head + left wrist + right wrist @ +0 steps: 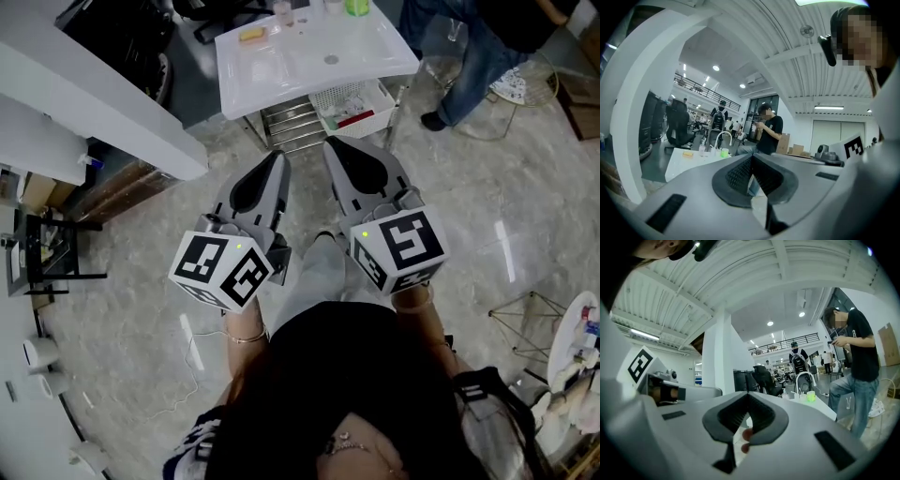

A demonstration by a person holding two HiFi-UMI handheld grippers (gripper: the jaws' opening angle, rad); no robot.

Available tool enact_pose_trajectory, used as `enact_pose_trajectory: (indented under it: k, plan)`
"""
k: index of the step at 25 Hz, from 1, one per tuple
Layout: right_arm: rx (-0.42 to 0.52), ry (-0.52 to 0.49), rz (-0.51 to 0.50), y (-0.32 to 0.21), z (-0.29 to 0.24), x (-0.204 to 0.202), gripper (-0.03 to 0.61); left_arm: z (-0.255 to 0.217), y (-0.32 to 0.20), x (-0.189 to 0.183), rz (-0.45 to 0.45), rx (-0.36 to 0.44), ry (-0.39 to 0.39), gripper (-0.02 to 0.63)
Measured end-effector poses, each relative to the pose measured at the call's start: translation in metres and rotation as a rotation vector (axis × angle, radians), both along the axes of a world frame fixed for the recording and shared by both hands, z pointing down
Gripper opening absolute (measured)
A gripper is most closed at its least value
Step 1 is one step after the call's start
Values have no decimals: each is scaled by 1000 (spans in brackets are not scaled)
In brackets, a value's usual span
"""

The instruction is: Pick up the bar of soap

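Left gripper (275, 164) and right gripper (335, 148) close to body, over floor. Fingers of both shut tip to tip, nothing between them. Beyond: white basket (370, 122) under surface (375, 52), red item inside. Bar of soap (251, 36) on surface, far left, well apart from grippers. Green cup (356, 7) at far edge.

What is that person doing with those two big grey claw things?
A person is standing and holding a grey two-jaw gripper in each hand. The left gripper and the right gripper are both shut with nothing in them, pointing toward the white washstand ahead. The small yellow bar of soap lies near its far left corner, not yet touched. Another person in blue jeans stands beside the washstand.
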State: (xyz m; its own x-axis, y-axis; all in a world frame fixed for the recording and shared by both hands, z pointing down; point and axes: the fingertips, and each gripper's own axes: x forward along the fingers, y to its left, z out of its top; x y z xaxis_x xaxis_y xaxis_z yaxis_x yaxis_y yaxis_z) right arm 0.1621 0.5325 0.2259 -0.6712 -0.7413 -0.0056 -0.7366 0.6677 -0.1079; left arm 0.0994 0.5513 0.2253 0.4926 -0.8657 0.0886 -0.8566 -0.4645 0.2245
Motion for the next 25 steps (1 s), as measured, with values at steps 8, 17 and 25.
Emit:
enact_pose_trajectory:
  k: [8,17,25]
  plan:
    - [28,57,25,-63,-3,-28,8,-3,-81,-18,43,21,-11,8]
    - [14,83,32,-149,-3,-66,8,-3,-174,-47,60,51,-123,8]
    - [35,92,56,-191,-4,-89,8,0,-213,-75,70,49,-92,8]
